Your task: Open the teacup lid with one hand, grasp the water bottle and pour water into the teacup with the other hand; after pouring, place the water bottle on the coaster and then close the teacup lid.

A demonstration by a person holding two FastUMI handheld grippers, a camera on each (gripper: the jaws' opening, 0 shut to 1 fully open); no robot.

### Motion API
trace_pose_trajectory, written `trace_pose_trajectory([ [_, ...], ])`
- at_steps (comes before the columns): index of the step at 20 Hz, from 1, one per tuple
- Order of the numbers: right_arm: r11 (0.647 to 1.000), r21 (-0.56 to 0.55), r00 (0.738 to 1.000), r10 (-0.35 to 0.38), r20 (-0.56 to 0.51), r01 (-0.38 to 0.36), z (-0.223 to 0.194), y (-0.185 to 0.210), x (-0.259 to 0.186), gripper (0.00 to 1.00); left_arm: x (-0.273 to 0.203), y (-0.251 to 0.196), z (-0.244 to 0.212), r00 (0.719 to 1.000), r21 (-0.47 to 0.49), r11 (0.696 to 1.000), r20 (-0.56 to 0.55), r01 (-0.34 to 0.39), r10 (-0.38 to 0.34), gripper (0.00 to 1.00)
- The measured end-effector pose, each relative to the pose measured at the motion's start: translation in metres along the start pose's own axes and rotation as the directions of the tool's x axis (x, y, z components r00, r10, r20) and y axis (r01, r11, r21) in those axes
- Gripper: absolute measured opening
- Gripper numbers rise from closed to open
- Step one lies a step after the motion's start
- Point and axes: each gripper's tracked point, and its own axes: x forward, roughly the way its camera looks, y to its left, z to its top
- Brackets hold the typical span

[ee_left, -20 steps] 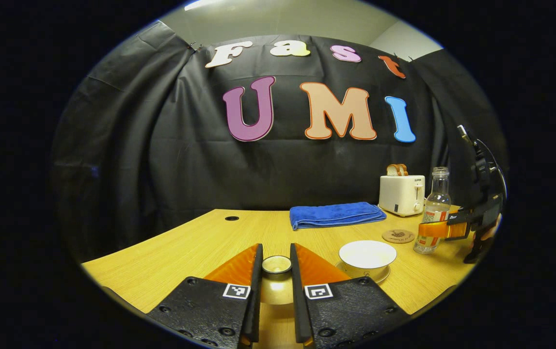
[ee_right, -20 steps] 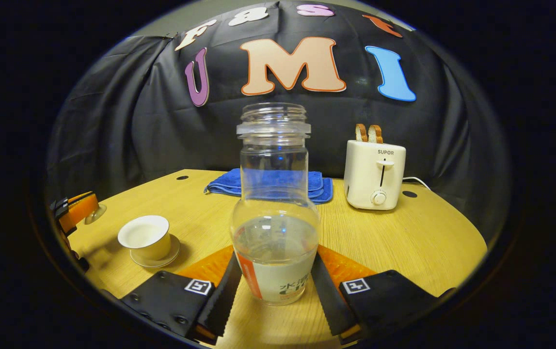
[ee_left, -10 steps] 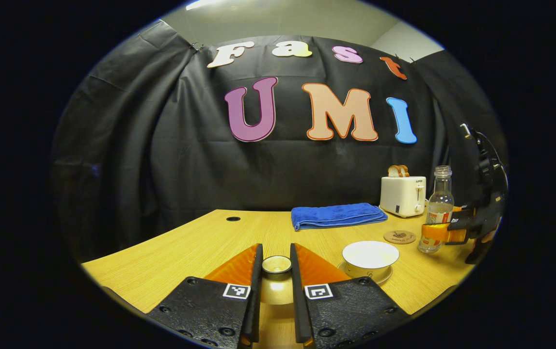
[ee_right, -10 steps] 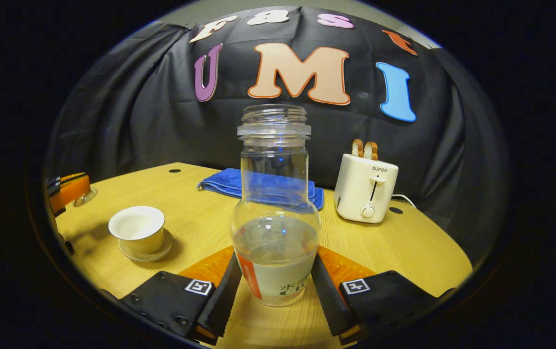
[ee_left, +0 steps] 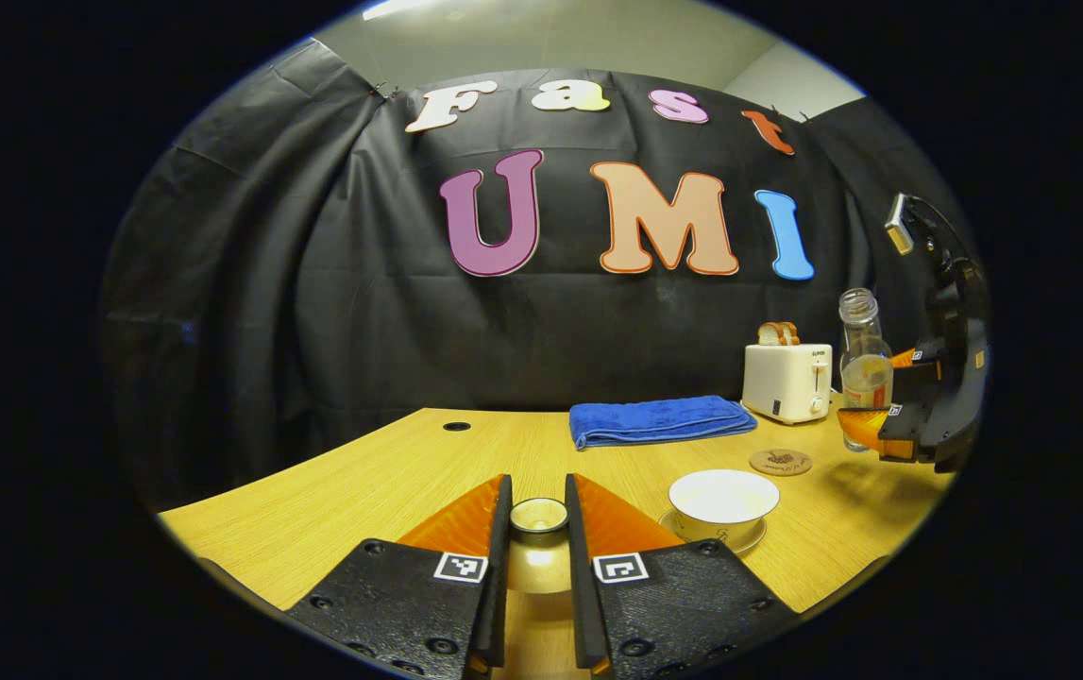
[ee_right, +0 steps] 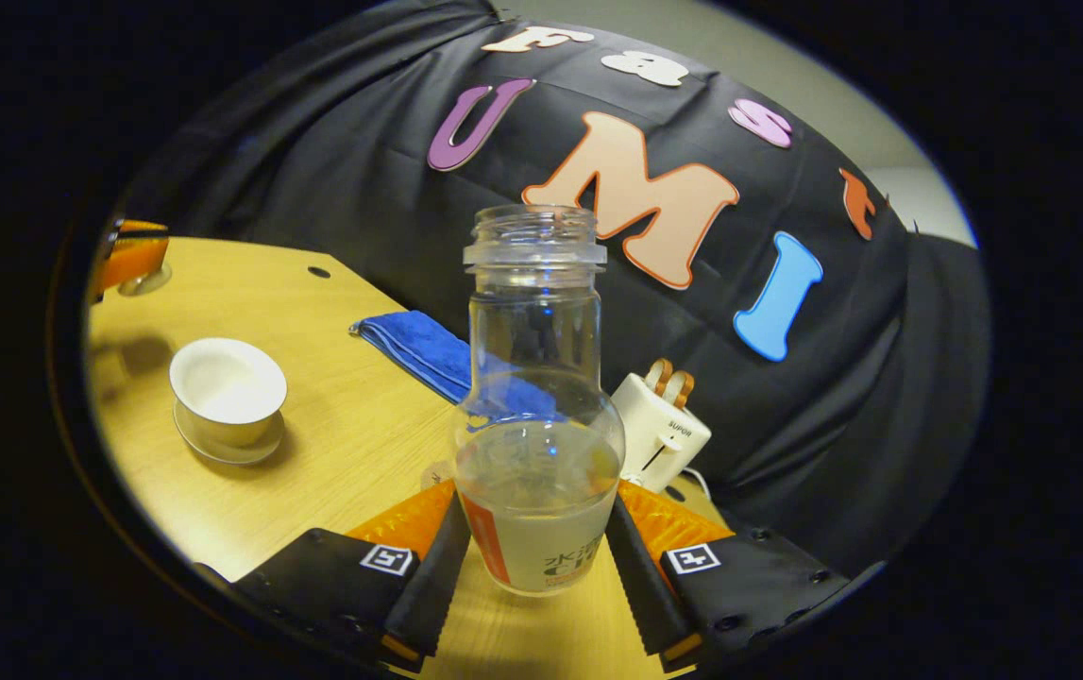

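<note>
My left gripper (ee_left: 538, 493) is shut on the knob of the teacup lid (ee_left: 539, 516), held low over the table's near side. To its right stands the uncovered white teacup (ee_left: 723, 495) on its saucer, with the round coaster (ee_left: 780, 462) just beyond. My right gripper (ee_right: 536, 515) is shut on the lower body of the clear, capless water bottle (ee_right: 536, 378), which is about a third full. In the left gripper view the bottle (ee_left: 864, 364) hangs above the table, right of the coaster. In the right gripper view the teacup (ee_right: 228, 382) lies to the left.
A folded blue towel (ee_left: 659, 420) lies at the back of the wooden table (ee_left: 362, 482). A white toaster (ee_left: 785, 381) with bread slices stands at the back right. The table's edge runs close behind the right gripper.
The right gripper has lifted the bottle off the table and the right gripper view has rolled, so the table now slants. The left gripper and lid have stayed put.
</note>
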Motion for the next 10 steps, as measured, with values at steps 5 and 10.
trace_pose_trajectory([
  [5,0.974,-0.228,1.0,-0.012,0.003,0.012,0.005,0.019,0.01,0.8,0.0,0.0,0.001,1.0,0.0,1.0,0.0,0.0,0.0,0.26],
  [10,0.898,-0.438,0.999,-0.026,0.027,0.035,0.007,0.043,0.012,0.8,0.0,0.0,0.001,1.0,0.0,1.0,-0.001,0.002,-0.002,0.26],
])
